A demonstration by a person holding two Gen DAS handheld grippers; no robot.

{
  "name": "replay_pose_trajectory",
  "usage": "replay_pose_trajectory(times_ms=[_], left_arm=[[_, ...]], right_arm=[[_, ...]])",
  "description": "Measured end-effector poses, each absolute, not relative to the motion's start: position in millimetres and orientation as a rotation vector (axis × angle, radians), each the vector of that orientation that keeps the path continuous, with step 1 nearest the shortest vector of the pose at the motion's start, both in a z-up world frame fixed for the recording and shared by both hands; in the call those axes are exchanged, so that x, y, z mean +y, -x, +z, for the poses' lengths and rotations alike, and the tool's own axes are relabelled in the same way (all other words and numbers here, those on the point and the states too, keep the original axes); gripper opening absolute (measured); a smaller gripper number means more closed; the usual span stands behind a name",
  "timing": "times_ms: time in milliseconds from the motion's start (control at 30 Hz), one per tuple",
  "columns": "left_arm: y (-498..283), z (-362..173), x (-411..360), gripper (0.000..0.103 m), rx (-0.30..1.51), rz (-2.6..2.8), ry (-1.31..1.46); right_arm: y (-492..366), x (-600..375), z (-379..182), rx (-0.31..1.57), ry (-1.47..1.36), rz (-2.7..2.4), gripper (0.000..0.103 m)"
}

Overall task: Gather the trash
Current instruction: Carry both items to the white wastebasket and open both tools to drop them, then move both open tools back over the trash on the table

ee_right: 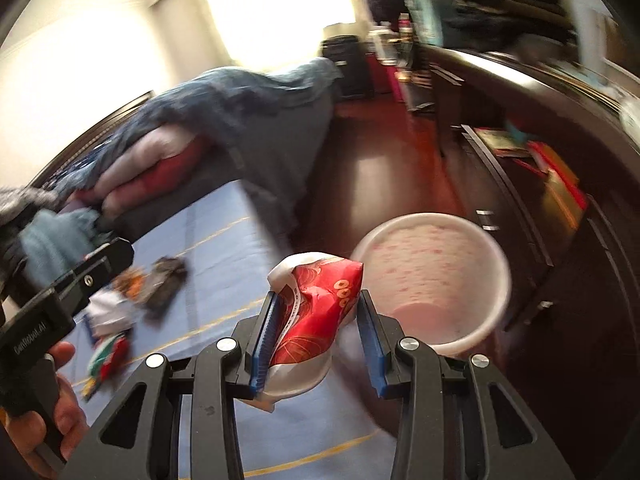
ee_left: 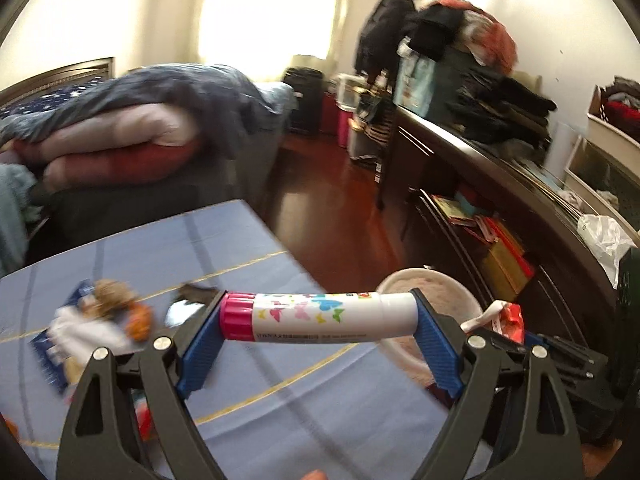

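Trash bin (ee_right: 496, 240) lies just ahead-right of your right gripper (ee_right: 318, 336), jaws pinching the red wrapper (ee_right: 320, 312). Your left gripper (ee_left: 318, 326) clamps the glue stick (ee_left: 320, 316) crosswise, farther off.

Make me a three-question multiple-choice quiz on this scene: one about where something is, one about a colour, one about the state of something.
1. Where is the white bin?
A. on the bed
B. on the floor beside the blue table
C. on the dresser

2. What colour is the glue stick cap?
A. pink
B. green
C. black

3. How does the right gripper stand?
A. open, holding nothing
B. out of view
C. shut on the red wrapper

Key: 1 B, its rim shows past the table edge, above the dark floor. 2 A, the capped end by the left gripper is bright pink. 3 C, the wrapper sits pinched between the jaws.
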State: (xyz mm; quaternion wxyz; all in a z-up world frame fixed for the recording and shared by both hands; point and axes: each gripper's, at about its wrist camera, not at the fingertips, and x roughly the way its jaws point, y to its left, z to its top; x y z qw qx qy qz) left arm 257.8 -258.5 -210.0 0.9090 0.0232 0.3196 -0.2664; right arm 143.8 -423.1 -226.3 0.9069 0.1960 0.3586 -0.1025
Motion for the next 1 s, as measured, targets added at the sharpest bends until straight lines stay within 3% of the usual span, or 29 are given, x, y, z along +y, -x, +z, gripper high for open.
replay_pose_trajectory(times_ms=[633,800,1000], left_arm=[[-337.8,-282.5,-454.6,0.087,0.872,-0.706,-0.139],[-352.9,-297.3,-472.0,0.088,0.921,-0.728,-0.129],[-353.1,-289.6,-463.2,0.097,0.895,-0.757,-0.073]], right_arm=[[-159.1,-537.1,-282.7,0.726,-0.472,-0.413,0.040],[-175.8,-548.3,-303.5,0.751,-0.445,-0.433,0.051],[-176.8,-546.7,-316.6,0.776,-0.444,-0.434,0.056]])
